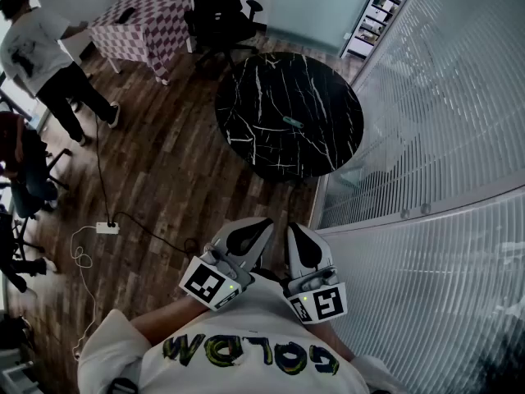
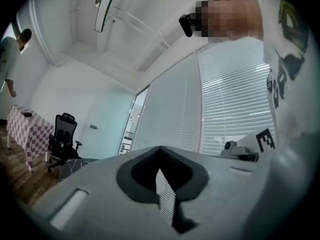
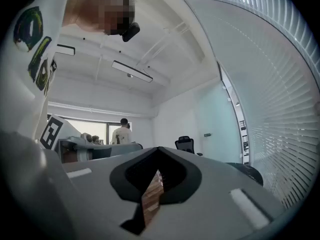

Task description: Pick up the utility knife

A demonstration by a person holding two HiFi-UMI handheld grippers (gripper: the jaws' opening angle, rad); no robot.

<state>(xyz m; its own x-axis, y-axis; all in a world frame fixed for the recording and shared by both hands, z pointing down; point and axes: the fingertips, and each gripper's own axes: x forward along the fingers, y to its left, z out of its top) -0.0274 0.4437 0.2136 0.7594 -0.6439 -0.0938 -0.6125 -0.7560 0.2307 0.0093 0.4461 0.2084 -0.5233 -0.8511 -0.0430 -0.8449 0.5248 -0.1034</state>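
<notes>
The utility knife [image 1: 293,122], small with a teal-green body, lies on the round black marble table [image 1: 254,89], right of its middle. Both grippers are held close to the person's chest, well short of the table. In the head view my left gripper [image 1: 256,226] and right gripper [image 1: 297,230] sit side by side and point toward the table. Each has its jaws together with nothing held. The left gripper [image 2: 161,151] looks level at a wall of blinds, and the right gripper [image 3: 160,151] looks level across the room. Neither gripper view shows the knife.
A glass wall with blinds [image 1: 426,138] runs along the right, close to the table. Beyond the table stand a black office chair [image 1: 217,11] and a checkered-cloth table [image 1: 135,27]. A person in a white shirt [image 1: 37,52] stands far left. A power strip [image 1: 107,227] with cables lies on the wooden floor.
</notes>
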